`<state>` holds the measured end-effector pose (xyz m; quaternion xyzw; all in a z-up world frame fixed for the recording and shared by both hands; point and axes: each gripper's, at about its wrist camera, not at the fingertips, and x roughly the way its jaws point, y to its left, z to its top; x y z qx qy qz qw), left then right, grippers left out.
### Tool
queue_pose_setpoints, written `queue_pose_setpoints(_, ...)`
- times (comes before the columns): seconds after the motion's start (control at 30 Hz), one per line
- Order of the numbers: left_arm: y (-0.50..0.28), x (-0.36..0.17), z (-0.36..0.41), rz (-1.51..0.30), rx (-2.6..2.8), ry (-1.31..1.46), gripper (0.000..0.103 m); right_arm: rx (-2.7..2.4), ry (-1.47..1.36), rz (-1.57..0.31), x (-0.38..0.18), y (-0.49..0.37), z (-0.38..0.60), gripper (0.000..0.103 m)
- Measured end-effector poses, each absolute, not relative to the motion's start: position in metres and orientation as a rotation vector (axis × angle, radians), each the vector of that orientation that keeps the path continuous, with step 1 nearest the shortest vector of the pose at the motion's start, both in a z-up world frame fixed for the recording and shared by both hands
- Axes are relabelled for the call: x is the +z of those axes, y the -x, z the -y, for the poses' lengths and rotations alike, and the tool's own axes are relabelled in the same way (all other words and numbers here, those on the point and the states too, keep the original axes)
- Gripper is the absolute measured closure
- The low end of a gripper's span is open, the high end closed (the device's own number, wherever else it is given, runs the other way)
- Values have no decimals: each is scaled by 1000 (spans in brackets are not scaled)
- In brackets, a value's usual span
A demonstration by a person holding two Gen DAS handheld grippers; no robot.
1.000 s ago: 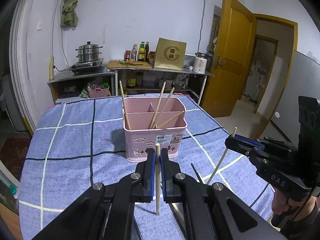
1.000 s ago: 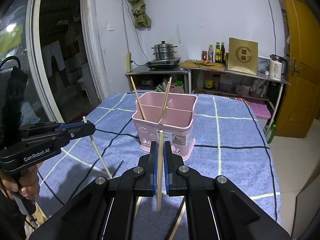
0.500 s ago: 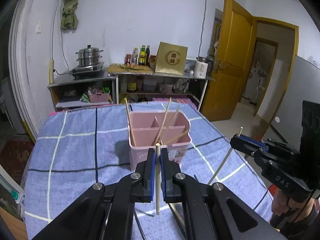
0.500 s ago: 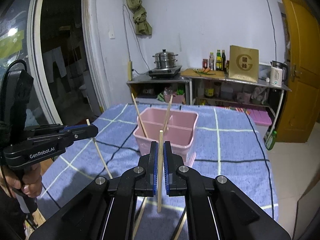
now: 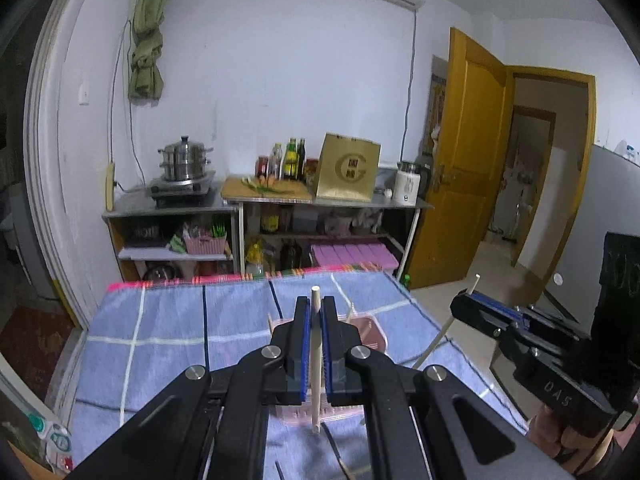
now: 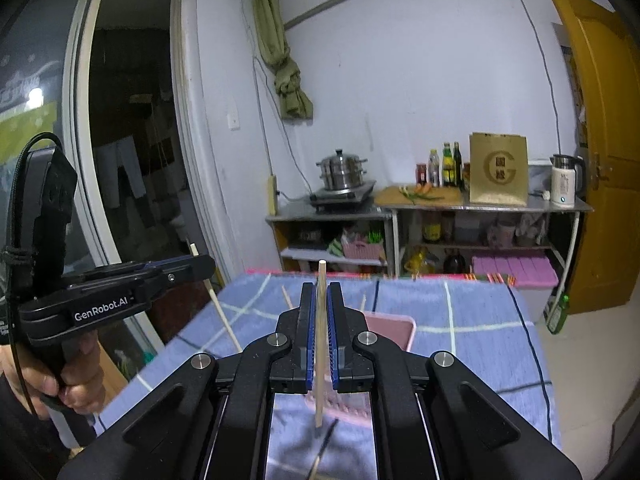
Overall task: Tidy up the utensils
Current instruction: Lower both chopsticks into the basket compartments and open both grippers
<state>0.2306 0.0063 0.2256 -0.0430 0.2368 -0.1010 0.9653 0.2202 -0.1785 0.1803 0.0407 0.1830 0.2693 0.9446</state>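
My left gripper [image 5: 315, 312] is shut on a pale wooden chopstick [image 5: 315, 364] that stands upright between its blue pads. My right gripper [image 6: 320, 300] is shut on a second upright chopstick [image 6: 320, 344]. Both hang above the pink utensil basket [image 5: 374, 334], which my fingers mostly hide; a few chopsticks lean inside it. In the right wrist view the basket [image 6: 394, 328] shows just past my fingers. The right gripper [image 5: 466, 308] appears at the right of the left wrist view with its chopstick [image 5: 440, 332]. The left gripper [image 6: 200, 266] appears at the left of the right wrist view.
The table wears a blue checked cloth [image 5: 168, 332]. A dark chopstick [image 6: 326, 438] and a pale one lie on it under my fingers. Behind the table stand metal shelves [image 5: 264, 204] with a steamer pot [image 5: 184, 158], bottles and a kettle. A yellow door [image 5: 472, 152] is at the right.
Both grippers have risen with their chopsticks, and the view has tipped up. The basket has slid down the picture and now sits largely behind my fingers.
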Motion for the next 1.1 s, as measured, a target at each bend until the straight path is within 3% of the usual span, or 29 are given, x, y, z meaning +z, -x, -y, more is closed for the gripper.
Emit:
queue_pose_setpoints(0.27,-258,238,-11,-418,-191,104,98,532,-121,-322,184,-245,172,98)
queue_pose_setpoints(1.1,-308,139,-17,-482,-160,123,98,497,-131,-426,105,-290,155,98)
